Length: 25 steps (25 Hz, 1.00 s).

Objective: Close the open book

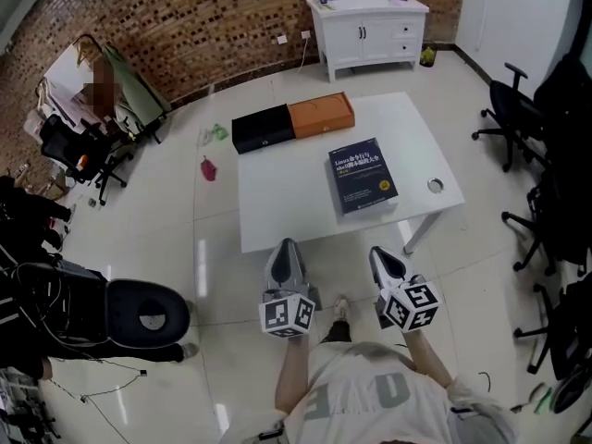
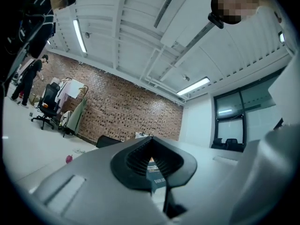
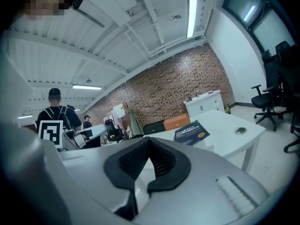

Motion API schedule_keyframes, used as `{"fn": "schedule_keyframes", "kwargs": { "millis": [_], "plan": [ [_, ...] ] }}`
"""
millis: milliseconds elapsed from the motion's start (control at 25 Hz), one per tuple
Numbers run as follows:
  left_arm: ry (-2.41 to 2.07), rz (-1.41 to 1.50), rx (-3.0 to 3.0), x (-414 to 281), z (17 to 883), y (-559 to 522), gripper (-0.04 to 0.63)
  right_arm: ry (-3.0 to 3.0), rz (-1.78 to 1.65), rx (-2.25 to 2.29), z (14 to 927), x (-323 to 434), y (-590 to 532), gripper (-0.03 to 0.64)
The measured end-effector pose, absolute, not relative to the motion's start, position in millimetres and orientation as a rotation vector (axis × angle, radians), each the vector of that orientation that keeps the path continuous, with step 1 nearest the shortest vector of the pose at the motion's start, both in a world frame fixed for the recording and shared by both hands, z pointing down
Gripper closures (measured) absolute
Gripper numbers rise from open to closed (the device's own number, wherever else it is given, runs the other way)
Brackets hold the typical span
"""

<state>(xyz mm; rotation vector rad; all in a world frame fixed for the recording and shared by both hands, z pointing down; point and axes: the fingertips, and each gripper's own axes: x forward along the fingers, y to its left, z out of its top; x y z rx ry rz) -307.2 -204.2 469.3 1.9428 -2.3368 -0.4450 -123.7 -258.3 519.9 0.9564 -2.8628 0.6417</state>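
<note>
A dark blue book (image 1: 363,176) lies closed, cover up, on the right half of the white table (image 1: 277,202). Both grippers hang off the table's near edge, close to the person's body. The left gripper (image 1: 287,246) is shut and holds nothing. The right gripper (image 1: 381,252) also looks shut and empty. In the left gripper view the jaws (image 2: 151,138) meet at their tip, and a sliver of the book (image 2: 154,170) shows through the gap behind them. In the right gripper view the gripper (image 3: 149,139) points at the table, with the book (image 3: 192,132) ahead and to the right.
A long box, one half orange (image 1: 321,116) and the other black (image 1: 263,129), lies at the table's far edge. A round cable hole (image 1: 435,186) sits near the right corner. Office chairs (image 1: 518,109) stand to the right, a black stool (image 1: 139,313) to the near left, a white cabinet (image 1: 368,28) behind.
</note>
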Motion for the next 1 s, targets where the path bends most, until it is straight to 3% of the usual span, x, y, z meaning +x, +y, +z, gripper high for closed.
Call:
{"fn": "schedule_keyframes", "kwargs": {
  "millis": [480,1000],
  "plan": [
    [-2.330,-0.323,1.907,-110.4,505.4,10.2,0.584,-2.755,0.833,1.005,577.9,82.3,-52.8,0.612],
    [-2.361,-0.441,1.980,-61.4,452.4,142.3,0.584,-2.943,0.640,0.827,505.4,99.5,89.6,0.612]
  ]
}}
